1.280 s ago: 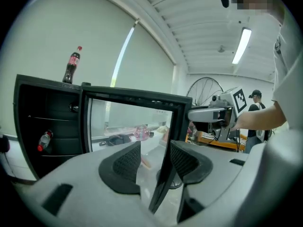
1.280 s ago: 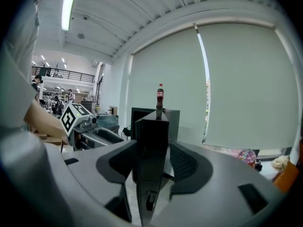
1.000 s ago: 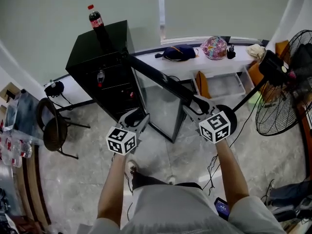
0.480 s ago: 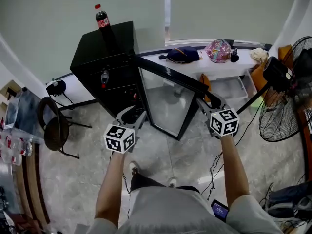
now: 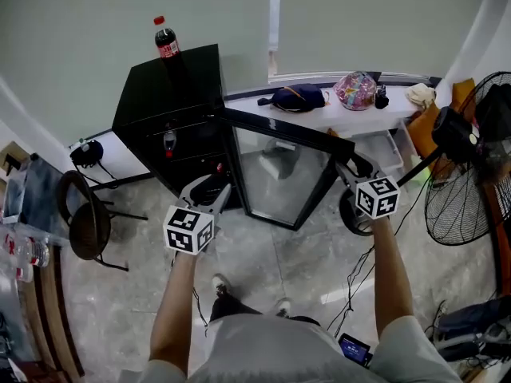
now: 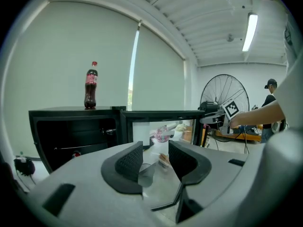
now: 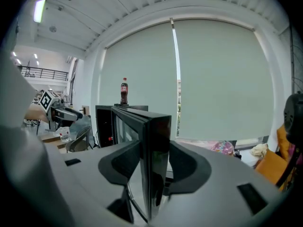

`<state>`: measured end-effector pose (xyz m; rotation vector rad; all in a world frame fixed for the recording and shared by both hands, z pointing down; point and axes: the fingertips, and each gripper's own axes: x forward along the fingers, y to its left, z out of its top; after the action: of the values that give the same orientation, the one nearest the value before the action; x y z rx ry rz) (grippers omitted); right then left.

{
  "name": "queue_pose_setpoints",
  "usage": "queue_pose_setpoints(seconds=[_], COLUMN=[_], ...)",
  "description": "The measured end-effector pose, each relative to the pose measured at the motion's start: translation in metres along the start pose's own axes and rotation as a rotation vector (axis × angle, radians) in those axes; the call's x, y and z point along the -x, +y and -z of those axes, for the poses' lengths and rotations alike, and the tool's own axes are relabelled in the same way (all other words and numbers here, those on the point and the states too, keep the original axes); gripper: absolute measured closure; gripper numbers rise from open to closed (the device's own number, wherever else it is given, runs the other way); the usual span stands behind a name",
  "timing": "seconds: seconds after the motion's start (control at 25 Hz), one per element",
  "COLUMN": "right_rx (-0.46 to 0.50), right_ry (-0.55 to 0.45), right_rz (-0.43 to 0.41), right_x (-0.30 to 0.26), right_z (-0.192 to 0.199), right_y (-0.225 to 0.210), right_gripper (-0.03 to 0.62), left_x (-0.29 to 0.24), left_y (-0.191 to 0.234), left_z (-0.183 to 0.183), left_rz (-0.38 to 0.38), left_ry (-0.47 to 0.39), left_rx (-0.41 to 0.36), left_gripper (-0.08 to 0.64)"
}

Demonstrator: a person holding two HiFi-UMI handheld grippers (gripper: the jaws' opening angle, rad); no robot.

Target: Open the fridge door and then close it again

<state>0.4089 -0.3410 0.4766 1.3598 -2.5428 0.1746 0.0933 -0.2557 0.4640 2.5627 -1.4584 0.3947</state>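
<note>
- Head view: shows a black fridge (image 5: 164, 106) at 11 o'clock against the wall, with a cola bottle (image 5: 167, 40) upright on its top.
- Finds the glass fridge door (image 5: 281, 174) swung open, hinged at the cabinet's right front corner and reaching towards 3 o'clock.
- Puts the right tongs (image 5: 352, 168) at the door's free edge, and the left tongs (image 5: 206, 191) at 7 o'clock of the door, apart from it, in front of the open cabinet.
- Takes in a white tabletop (image 5: 399, 106) behind the door with a dark bag (image 5: 297, 97) on it, and a fan (image 5: 471, 174) at 3 o'clock.
- Left gripper view: shows the left tongs (image 6: 156, 156) released, having just narrowed a little, with nothing between the pads.
- Sets the fridge (image 6: 71, 131) at 9 o'clock, the cola bottle (image 6: 90, 86) at 10 o'clock, the fridge door (image 6: 161, 113) straight ahead and the right tongs (image 6: 210, 119) at its far end, at 3 o'clock.
- Right gripper view: shows the right tongs (image 7: 154, 167) clenched on the black free edge of the fridge door (image 7: 158, 131), having just tightened, one pad on each face.
- Leaves the cola bottle (image 7: 124, 91) at 11 o'clock, on the fridge (image 7: 104, 122).
</note>
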Motion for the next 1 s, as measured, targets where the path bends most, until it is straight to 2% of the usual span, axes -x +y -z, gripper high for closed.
queue_pose_setpoints(seconds=[0.16, 0.44, 0.68, 1.0], right_rx=[0.000, -0.002, -0.004, -0.066], right_ry=[0.021, 0.020, 0.028, 0.024], right_rz=[0.006, 0.084, 0.111, 0.186], right_x=[-0.013, -0.034, -0.052, -0.056], right_z=[-0.003, -0.011, -0.015, -0.015], right_y=[-0.015, -0.043, -0.057, -0.064], right_gripper=[0.420, 0.452, 0.459, 0.457], left_x=[-0.013, -0.032, -0.036, -0.033], left_y=[0.009, 0.021, 0.038, 0.053], left_z=[-0.009, -0.015, -0.011, -0.005], left_rz=[0.028, 0.050, 0.057, 0.046], left_ry=[-0.005, -0.007, 0.008, 0.019], left_rx=[0.000, 0.035, 0.051, 0.057], left_gripper=[0.394, 0.394, 0.394, 0.394])
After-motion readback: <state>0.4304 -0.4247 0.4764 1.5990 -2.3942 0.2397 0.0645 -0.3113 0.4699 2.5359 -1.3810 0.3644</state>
